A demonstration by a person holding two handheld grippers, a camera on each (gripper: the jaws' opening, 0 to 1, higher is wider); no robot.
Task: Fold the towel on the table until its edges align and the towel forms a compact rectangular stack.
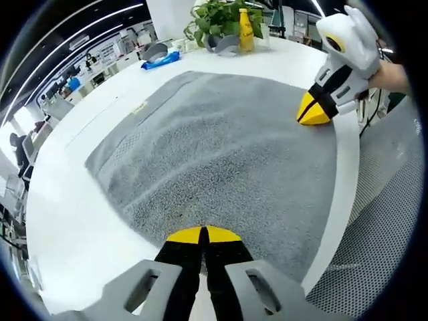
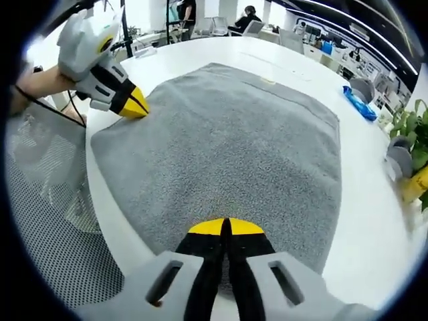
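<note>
The grey towel is spread flat on the white table; its near edge is met by the right gripper, jaws closed together. The left gripper is pressed to the towel's near-left corner; whether towel is pinched cannot be told.

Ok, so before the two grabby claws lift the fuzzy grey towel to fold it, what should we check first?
1. Grey terry towel lies spread flat on the white table: ok.
2. Left gripper shut at the towel's near edge: ok; whether it really pinches fabric: cannot tell.
3. Right gripper shut at the near edge too: ok; pinching fabric: cannot tell.
4. Far half of the towel free of things, so the fold has room: ok.
5. Blue cloth, yellow bottle and green potted plant stand apart from the towel: ok.
</note>
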